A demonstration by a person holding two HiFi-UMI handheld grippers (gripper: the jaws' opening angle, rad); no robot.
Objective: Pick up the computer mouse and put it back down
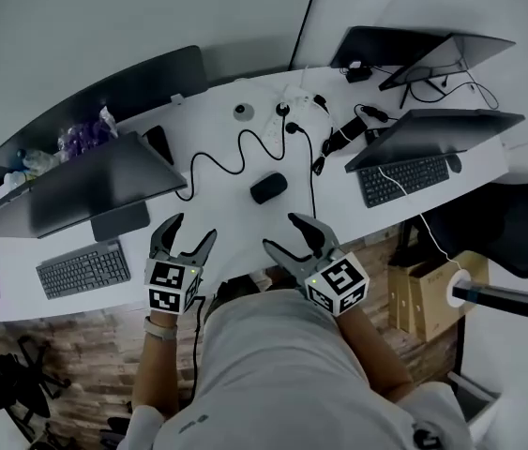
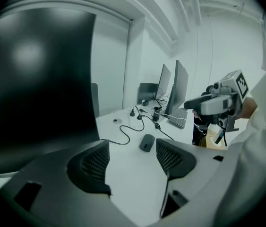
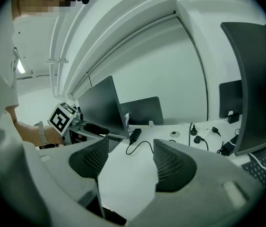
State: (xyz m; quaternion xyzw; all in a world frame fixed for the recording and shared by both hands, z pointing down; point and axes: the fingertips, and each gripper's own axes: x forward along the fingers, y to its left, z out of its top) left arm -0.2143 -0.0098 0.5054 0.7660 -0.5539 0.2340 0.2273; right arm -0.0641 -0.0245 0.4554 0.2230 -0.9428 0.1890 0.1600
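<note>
Centrally, the dark computer mouse [image 1: 268,187] lies on the white desk [image 1: 235,216], ahead of both grippers and touched by neither, beside a looping black cable [image 1: 242,144]. Left gripper [image 1: 193,228] and right gripper [image 1: 282,232]: jaws spread, nothing between them. The mouse is probably light, rigid and smooth-shelled, hence somewhat slippery; its two long flanks at mid-body offer the surest hold. Cardboard boxes [image 1: 423,293] on the floor: contents unseen.

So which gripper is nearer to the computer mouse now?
Right. The right gripper hovers just short of the computer mouse; the left gripper is farther off, toward its left.
</note>
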